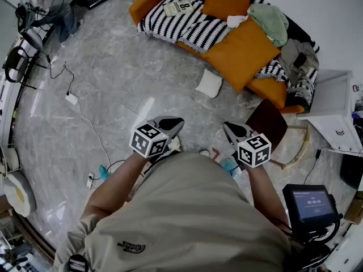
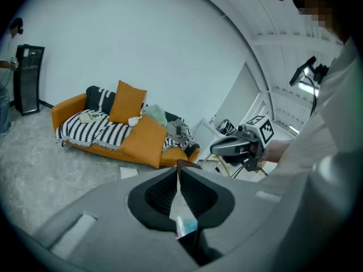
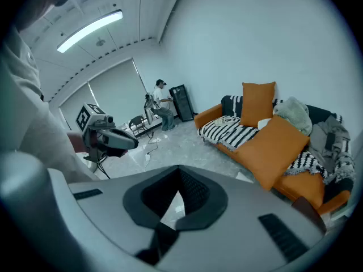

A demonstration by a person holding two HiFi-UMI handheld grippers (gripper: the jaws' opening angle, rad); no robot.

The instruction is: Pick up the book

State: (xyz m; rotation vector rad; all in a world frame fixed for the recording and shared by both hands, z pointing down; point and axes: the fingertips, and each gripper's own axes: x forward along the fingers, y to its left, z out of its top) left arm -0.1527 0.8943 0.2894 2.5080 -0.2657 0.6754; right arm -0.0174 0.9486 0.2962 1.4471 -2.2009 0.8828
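Observation:
The book is pale with dark print and lies flat on the striped blanket at the far left end of the orange sofa. It also shows as a small pale patch in the left gripper view and the right gripper view. My left gripper and right gripper hang side by side in front of my body, far short of the sofa. Both point down at the floor. Each has its jaws shut with nothing between them.
Two orange cushions and heaped clothes lie on the sofa. A white pillow lies on the marble floor before it. A dark stool and a white cabinet stand at the right. Cables and a power strip trail left.

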